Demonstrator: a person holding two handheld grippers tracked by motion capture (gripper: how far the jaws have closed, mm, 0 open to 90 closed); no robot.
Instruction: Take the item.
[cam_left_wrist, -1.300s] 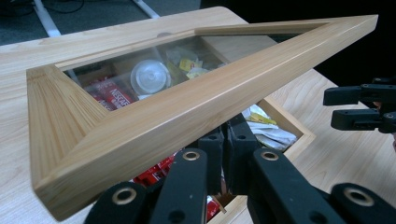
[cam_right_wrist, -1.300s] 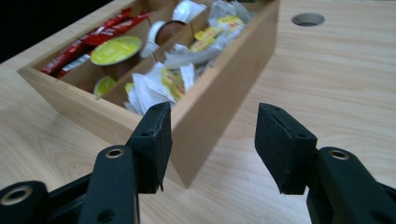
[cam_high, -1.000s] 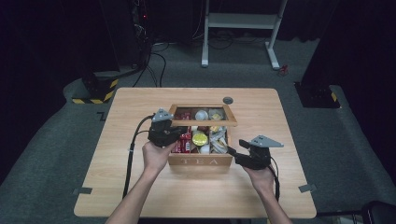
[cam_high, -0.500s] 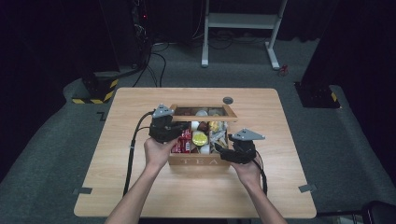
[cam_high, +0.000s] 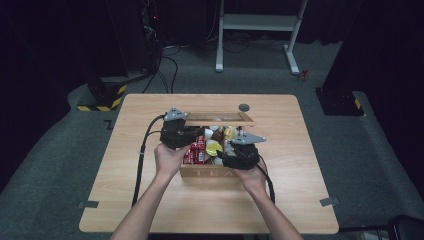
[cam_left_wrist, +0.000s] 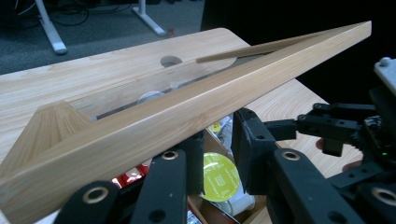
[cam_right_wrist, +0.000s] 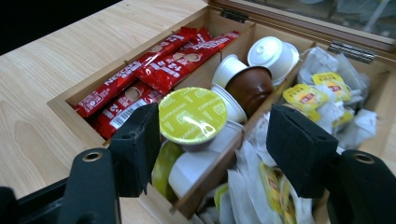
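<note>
A yellow-lidded white coffee capsule (cam_right_wrist: 192, 116) in the open wooden tea box (cam_high: 207, 170) is straddled, ungripped, by the wide-open right gripper (cam_right_wrist: 219, 140), so closing seems next; the left gripper (cam_left_wrist: 219, 154) is parted, empty.

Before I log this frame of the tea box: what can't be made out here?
- High view: box contents too small to read, partly covered by both grippers.
- Left gripper view: the lid hides most of the compartments.
- Right gripper view: the capsules under the yellow-lidded capsule are half hidden; tea bags blurred, cut off at right.
</note>
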